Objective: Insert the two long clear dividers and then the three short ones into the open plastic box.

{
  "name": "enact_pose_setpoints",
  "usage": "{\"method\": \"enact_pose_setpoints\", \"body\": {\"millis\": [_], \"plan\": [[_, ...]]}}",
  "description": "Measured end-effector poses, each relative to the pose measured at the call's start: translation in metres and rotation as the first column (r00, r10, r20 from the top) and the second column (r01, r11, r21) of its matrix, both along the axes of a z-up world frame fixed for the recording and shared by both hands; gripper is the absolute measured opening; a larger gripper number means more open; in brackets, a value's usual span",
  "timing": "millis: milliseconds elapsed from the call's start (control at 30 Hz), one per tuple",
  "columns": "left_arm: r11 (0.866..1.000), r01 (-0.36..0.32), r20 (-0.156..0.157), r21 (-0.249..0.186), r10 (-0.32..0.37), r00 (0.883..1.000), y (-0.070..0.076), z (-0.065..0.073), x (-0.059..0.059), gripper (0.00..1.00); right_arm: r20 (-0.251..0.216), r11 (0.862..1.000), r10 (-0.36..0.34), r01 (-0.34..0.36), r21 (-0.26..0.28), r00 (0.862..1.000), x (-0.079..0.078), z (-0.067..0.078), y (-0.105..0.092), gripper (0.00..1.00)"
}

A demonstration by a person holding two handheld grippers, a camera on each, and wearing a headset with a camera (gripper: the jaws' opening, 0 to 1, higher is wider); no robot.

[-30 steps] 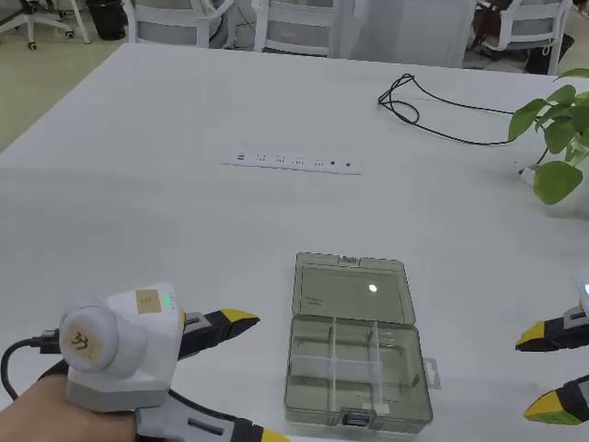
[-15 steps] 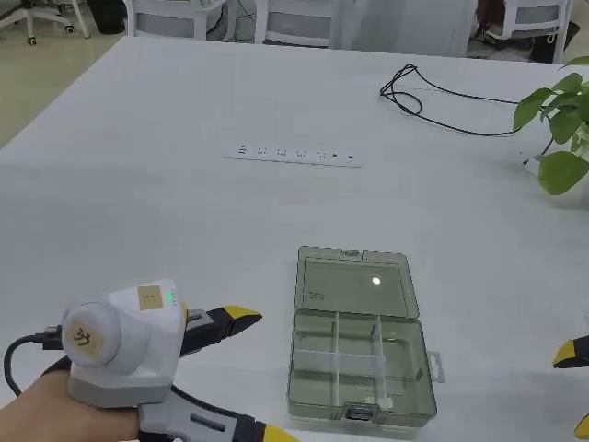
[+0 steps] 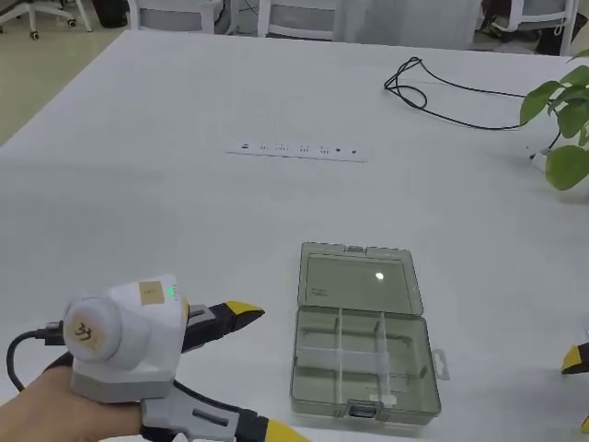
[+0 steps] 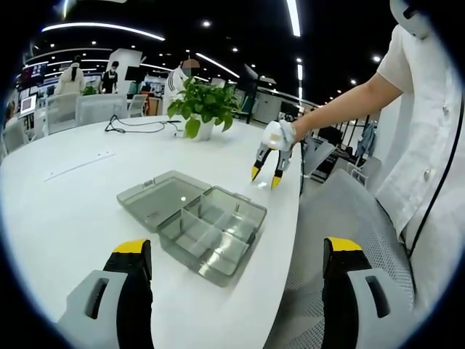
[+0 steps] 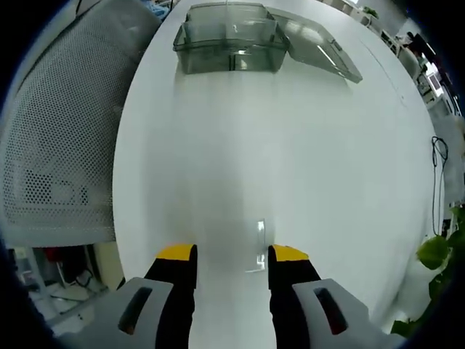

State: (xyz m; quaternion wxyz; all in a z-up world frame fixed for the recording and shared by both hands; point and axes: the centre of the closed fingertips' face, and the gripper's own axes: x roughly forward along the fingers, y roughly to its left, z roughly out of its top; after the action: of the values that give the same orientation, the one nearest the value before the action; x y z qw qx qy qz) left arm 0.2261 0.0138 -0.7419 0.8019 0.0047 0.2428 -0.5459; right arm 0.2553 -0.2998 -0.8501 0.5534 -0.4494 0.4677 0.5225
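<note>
Head view. The box (image 3: 364, 364) lies open near the front edge of the white surface (image 3: 138, 203), with its lid (image 3: 359, 281) laid flat on the far side. Clear dividers (image 3: 340, 350) already stand inside and split it into compartments; I cannot tell how many cross pieces are in. The left claw (image 3: 264, 372) hovers just left of the box, spread wide and holding nothing. The yellow tips of the right claw (image 3: 583, 391) show at the right edge, well apart from the box.

Left gripper view. The left claw (image 4: 238, 246) is wide open and empty, and the box (image 4: 211, 229) sits between its tips and a little ahead. Beyond the box, the right claw (image 4: 264, 179) points down at the surface, parted.

Right gripper view. The right claw (image 5: 232, 254) is partly open and empty. Two small clear strips (image 5: 260, 229) lie flat on the surface just ahead, nearer the right-hand tip. The box (image 5: 229, 40) is far ahead.

Judgement: the step in hand is picking up a strip, probably a short divider.
- Shift the right claw sideways so the strip lies midway between the tips.
- Lower until the tips touch the surface.
- Close slowly across the narrow width. Thin, slick plastic lying flat may skate away or flip.
- Take one strip, not both.
- Set the left claw against the box wall before pressing the strip into its slots.
</note>
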Motion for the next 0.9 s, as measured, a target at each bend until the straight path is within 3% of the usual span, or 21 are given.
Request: {"method": "enact_pose_setpoints", "body": {"millis": [233, 600, 900], "plan": [[1.0, 0.0, -0.002, -0.001, 0.0, 1.0, 0.0, 0.0, -0.001, 1.0, 0.003, 1.0, -0.009, 0.009, 0.007, 1.0, 0.0, 0.001, 0.0, 0.33], [1.0, -0.004, 0.001, -0.004, 0.004, 1.0, 0.0, 0.003, -0.002, 1.0, 0.02, 1.0, -0.014, 0.014, 0.005, 1.0, 0.001, 0.001, -0.001, 0.33], [0.999, -0.029, -0.001, -0.022, 0.029, 1.0, 0.003, 0.008, 0.001, 0.99, 0.084, 0.997, -0.027, 0.021, 0.071, 0.996, 0.004, 0.024, 0.023, 0.33]]}}
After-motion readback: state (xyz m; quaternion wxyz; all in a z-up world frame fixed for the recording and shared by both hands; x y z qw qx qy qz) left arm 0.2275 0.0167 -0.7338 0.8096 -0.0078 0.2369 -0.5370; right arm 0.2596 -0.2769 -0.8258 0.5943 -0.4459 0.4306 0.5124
